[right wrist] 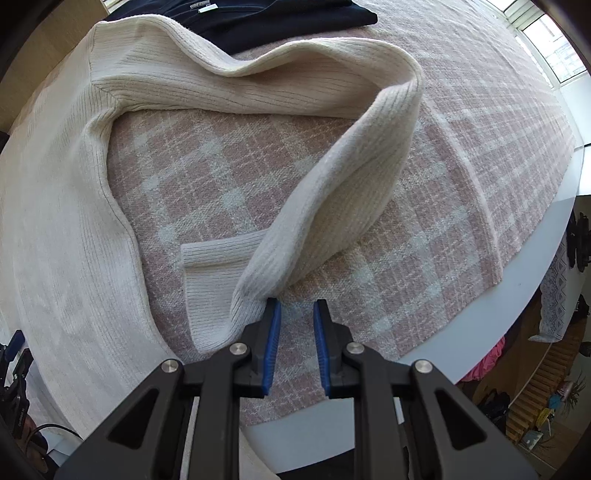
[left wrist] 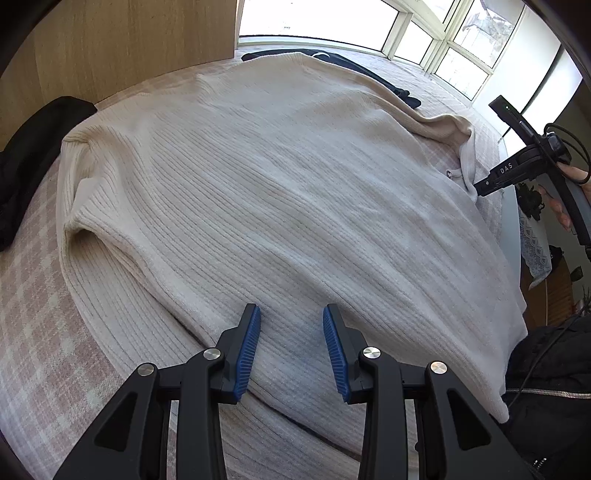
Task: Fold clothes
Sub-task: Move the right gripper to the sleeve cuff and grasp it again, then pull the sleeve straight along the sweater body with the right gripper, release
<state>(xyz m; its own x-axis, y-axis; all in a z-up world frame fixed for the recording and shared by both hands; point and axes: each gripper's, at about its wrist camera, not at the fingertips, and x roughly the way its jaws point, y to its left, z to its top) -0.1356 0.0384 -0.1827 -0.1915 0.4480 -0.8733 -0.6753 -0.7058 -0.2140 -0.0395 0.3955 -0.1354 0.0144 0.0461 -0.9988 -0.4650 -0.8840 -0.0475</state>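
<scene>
Ribbed cream sweater sprawls on checked blanket, sleeve looped.

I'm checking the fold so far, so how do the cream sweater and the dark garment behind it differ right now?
The cream sweater is pale ribbed knit; the dark garment is navy and looks smooth. The sweater lies spread out nearest both grippers, one sleeve looped back towards the right gripper; the dark garment lies beyond its far edge, near the windows. Both rest on the pink checked cover.
</scene>
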